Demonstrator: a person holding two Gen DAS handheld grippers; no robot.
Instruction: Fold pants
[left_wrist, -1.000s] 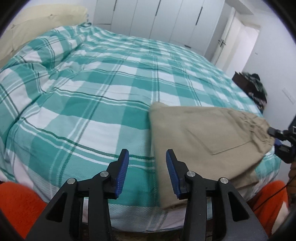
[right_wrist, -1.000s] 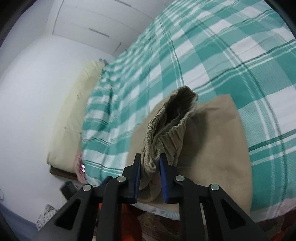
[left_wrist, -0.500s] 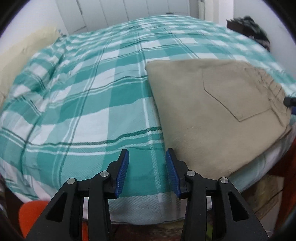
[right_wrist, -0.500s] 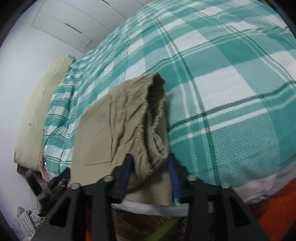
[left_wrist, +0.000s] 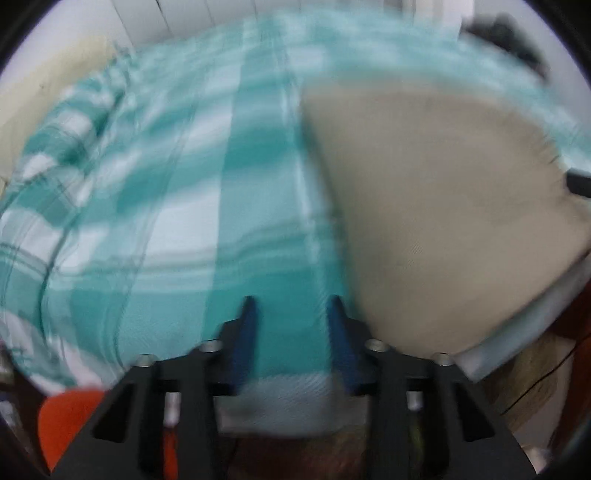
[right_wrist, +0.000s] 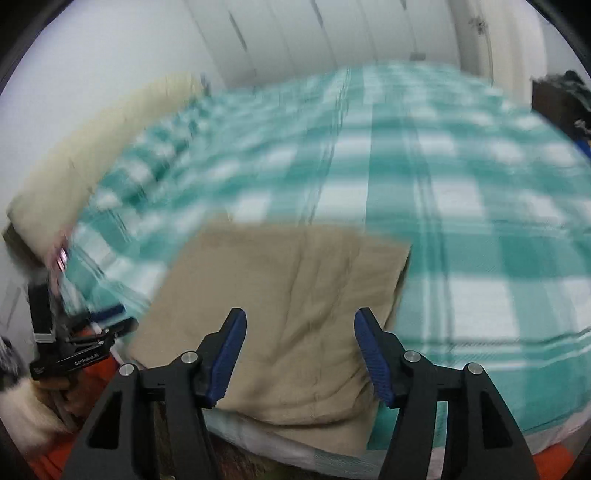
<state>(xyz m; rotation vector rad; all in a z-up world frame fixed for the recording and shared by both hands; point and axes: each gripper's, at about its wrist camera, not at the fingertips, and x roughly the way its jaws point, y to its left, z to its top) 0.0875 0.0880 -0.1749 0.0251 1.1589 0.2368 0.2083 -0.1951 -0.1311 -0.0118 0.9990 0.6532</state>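
**A:** Where are the pants?

**B:** The tan pants lie folded into a flat rectangle on the near edge of a bed covered by a green and white checked blanket. Both views are blurred.

**A:** And the two grippers?

**B:** The right gripper hovers just over the pants, jaws spread wide, holding nothing. The left gripper is also parted and empty, over the blanket just beside the left edge of the pants.

**A:** How would the pants handle?

**B:** They look soft and light, a limp cloth with shallow creases, likely to sag and unfold if lifted from one point. I would judge a pinch at a corner or along a folded edge, through all layers, the safest hold.

**A:** Anything else?

**B:** A cream pillow at the far left.
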